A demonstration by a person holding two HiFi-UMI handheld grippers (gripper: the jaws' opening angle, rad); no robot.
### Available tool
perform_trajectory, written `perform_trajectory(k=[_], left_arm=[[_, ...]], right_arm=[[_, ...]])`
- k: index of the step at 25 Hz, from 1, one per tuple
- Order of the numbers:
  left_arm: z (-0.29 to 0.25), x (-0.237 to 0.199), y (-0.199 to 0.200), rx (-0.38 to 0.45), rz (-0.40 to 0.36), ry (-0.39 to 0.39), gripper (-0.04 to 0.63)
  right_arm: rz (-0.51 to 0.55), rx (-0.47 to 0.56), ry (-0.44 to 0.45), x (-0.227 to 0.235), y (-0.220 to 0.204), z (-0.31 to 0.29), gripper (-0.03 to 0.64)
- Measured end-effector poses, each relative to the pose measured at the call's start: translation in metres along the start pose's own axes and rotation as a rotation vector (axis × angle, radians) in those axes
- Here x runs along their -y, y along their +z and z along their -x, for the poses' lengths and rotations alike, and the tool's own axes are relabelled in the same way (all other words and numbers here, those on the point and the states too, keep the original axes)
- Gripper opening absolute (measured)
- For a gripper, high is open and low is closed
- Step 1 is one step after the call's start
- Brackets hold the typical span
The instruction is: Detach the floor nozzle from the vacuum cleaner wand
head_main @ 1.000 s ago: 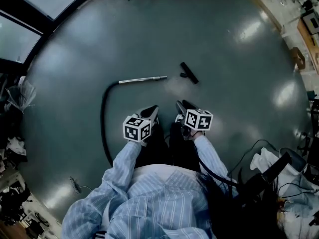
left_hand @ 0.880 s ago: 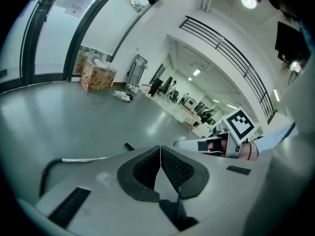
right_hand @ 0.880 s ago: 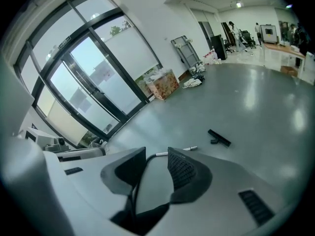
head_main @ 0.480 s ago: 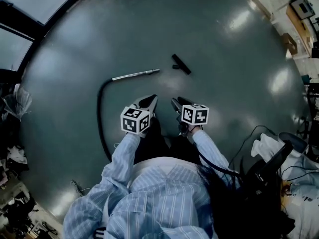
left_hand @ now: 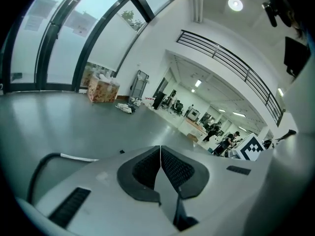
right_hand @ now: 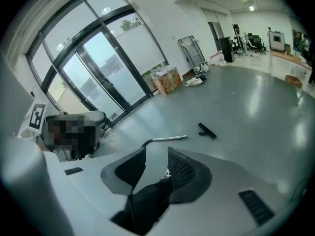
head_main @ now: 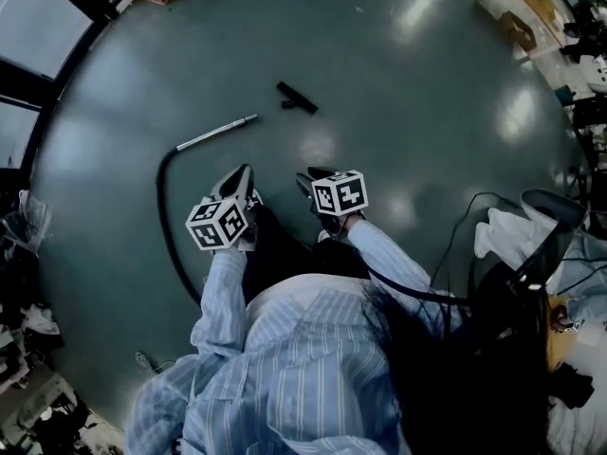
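Since the floor nozzle [head_main: 297, 98] lies apart from the wand [head_main: 216, 132], ahead of both tools, detaching seems done; left tool [head_main: 241, 172] closed, right tool [head_main: 308, 177] parted, both empty.

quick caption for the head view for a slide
Floor nozzle lies apart from the wand; left gripper shut, right gripper open.

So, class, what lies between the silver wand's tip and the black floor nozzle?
Only bare grey floor, between the silver metal wand and black floor nozzle; the head view shows it.
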State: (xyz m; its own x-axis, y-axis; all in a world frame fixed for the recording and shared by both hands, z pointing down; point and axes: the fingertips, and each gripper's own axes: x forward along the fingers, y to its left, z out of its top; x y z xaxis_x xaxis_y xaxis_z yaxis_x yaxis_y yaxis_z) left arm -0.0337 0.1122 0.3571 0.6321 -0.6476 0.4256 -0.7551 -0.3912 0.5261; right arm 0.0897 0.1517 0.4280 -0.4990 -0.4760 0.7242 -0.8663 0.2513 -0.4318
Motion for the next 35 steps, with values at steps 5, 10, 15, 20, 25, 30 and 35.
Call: perform_trajectory(k=[5, 10, 15, 20, 25, 30, 35], left_arm=[[0.021, 0.061, -0.064, 0.025, 0.057, 0.057, 0.011], [0.035, 0.105, -0.09, 0.023, 0.035, 0.08, 0.011], [0.042, 0.126, -0.101, 0.014, 0.031, 0.091, 0.011], [0.05, 0.118, -0.1, 0.001, 0.012, 0.093, 0.011], [0.051, 0.121, -0.092, -0.009, -0.04, 0.094, 0.011], [0.071, 0.088, -0.078, -0.019, -0.124, 0.105, 0.011], [0.085, 0.056, -0.069, -0.011, -0.116, 0.088, 0.011]], right_arm=[[0.082, -0.021, 0.054, 0.026, -0.04, 0.046, 0.143], [0.098, -0.013, 0.099, 0.03, -0.051, 0.073, 0.143], [0.113, -0.051, 0.15, 0.018, -0.072, 0.084, 0.143], [0.119, -0.056, 0.183, 0.0, -0.073, 0.073, 0.143], [0.111, -0.065, 0.201, -0.014, -0.064, 0.071, 0.143], [0.133, -0.075, 0.203, -0.054, -0.055, 0.047, 0.143], [0.152, -0.078, 0.176, -0.079, -0.046, 0.025, 0.143]])
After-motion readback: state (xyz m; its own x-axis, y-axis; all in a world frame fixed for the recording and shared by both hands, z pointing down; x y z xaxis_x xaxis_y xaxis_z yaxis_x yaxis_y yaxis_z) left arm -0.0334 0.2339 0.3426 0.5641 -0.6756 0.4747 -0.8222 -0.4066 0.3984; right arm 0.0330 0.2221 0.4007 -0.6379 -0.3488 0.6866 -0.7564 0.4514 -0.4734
